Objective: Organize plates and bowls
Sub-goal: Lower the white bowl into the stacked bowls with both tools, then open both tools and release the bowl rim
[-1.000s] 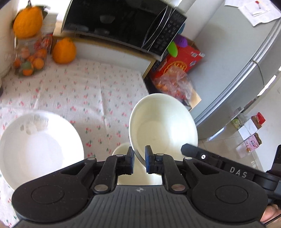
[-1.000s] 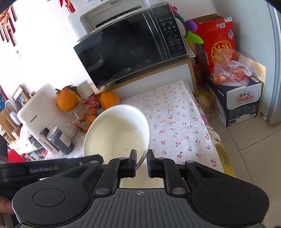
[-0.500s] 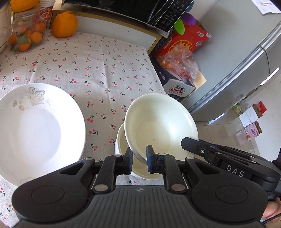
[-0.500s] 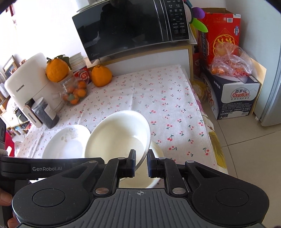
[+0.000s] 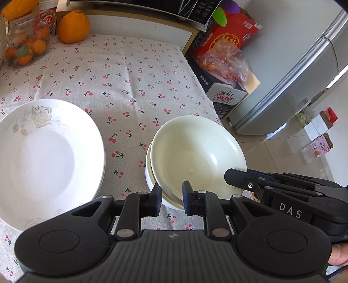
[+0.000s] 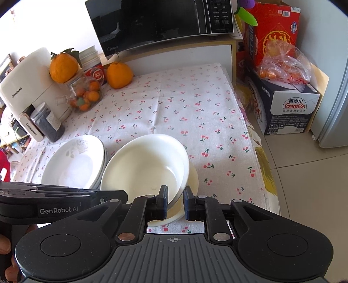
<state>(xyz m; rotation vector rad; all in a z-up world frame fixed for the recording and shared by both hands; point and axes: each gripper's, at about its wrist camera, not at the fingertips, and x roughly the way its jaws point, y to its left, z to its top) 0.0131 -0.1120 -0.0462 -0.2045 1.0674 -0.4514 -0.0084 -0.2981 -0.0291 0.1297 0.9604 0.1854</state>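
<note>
**Top bowl sits tilted in the lower one, both grippers slack at its rim**

Low in the frame and a little right of centre, a cream bowl [image 5: 195,152] leans inside a second cream bowl [image 5: 148,174] on the cherry-print tablecloth [image 5: 130,76]. It is not seated flat. In the left wrist view the lower bowl's edge peeks out along its left side.

The left gripper [image 5: 171,196] straddles the near rim of the top bowl. One finger is inside and one outside, and the pads stand a little apart from the wall instead of pinching it. The right gripper [image 6: 175,200] sits over the rim on the bowl's right side in its own view. A sliver of the lower bowl shows between its outer pad and the wall, so its hold looks let go as well.

At lower left, just beside the bowls, is a stack of white plates [image 5: 43,156], the top one printed with a pale rose. A glass jar of small oranges [image 5: 24,48] and a large orange [image 5: 72,27] sit at the upper left, at the table's far edge. A black microwave [image 6: 156,19] fills the top of the right wrist view.
</note>
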